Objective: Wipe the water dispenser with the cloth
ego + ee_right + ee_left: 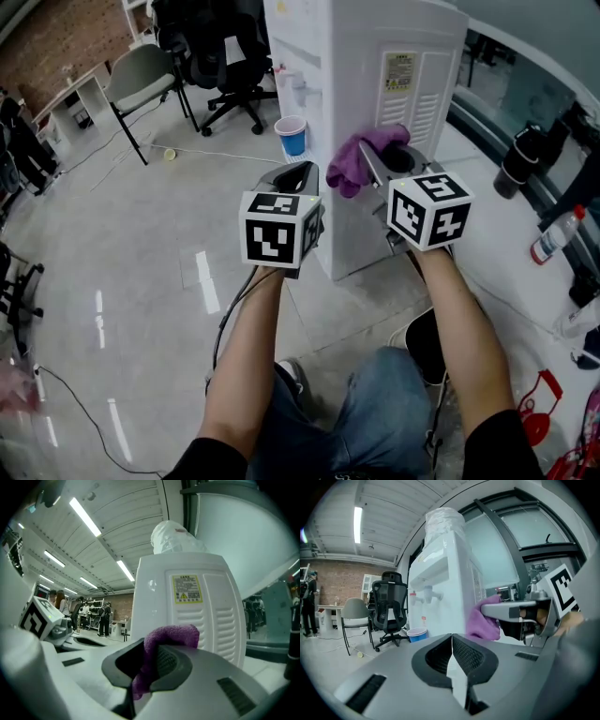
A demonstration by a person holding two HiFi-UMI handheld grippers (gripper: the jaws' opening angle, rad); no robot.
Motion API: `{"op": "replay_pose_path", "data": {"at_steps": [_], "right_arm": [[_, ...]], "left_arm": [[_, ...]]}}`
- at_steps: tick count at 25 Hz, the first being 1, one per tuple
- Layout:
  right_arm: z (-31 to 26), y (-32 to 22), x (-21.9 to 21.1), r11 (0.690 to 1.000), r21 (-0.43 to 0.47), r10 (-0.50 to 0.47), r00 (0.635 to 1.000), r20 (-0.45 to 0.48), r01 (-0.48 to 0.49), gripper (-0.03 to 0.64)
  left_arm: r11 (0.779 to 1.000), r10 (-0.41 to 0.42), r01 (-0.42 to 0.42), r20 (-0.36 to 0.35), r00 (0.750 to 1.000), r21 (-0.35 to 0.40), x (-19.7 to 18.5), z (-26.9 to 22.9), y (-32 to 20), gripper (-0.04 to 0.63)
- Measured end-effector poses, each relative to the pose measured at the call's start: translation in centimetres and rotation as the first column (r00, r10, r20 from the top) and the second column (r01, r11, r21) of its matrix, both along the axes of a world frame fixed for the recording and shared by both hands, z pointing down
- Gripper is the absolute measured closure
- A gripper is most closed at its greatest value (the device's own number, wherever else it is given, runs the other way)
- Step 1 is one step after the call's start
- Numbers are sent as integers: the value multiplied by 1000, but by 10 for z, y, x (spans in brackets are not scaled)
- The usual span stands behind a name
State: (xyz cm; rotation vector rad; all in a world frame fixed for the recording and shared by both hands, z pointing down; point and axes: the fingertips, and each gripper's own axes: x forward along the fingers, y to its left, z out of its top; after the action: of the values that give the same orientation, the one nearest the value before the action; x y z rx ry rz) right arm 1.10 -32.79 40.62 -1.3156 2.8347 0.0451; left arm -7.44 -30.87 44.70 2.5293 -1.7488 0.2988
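A white water dispenser (375, 112) stands on the floor ahead of me; its vented side panel with a yellow label (201, 606) faces my right gripper. My right gripper (375, 167) is shut on a purple cloth (361, 159), which bunches out of the jaws (161, 660) close to that panel; I cannot tell if it touches. The left gripper view shows the same cloth (483, 620) beside the dispenser (445, 588). My left gripper (302, 178) hangs to the left of the cloth, shut with nothing between its jaws (451, 658).
A blue paper cup (292, 135) sits at the dispenser's front tray under the taps (423, 594). Black office chairs (220, 56) and a grey chair (141, 80) stand behind. A ledge at right holds bottles (553, 234). My legs are below.
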Motion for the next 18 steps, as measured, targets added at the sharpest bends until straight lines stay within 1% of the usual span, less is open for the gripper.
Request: {"op": "replay_pose_path", "data": {"at_steps": [5,9,14,18], "right_arm": [[60,-3,3,997,-77,24,999,-24,-26,577],[102,-7,6,990,-134,40,998,-39,-45,577],[148,-8,3,981,-187,49,998,-45,-56,577],[183,-7,1,972,-227,55,997,-45,-64,577]], "left_arm": [[1000,0,0,7,1000,-12,2,7,-1,568],[1000,6,-6,15,1000,-8,5,9,-3,568],[1000,-3,3,3,1000,-14,1,12,-3,568],[1000,6,-5,18,1000,-16,6,14,-2,568]]}}
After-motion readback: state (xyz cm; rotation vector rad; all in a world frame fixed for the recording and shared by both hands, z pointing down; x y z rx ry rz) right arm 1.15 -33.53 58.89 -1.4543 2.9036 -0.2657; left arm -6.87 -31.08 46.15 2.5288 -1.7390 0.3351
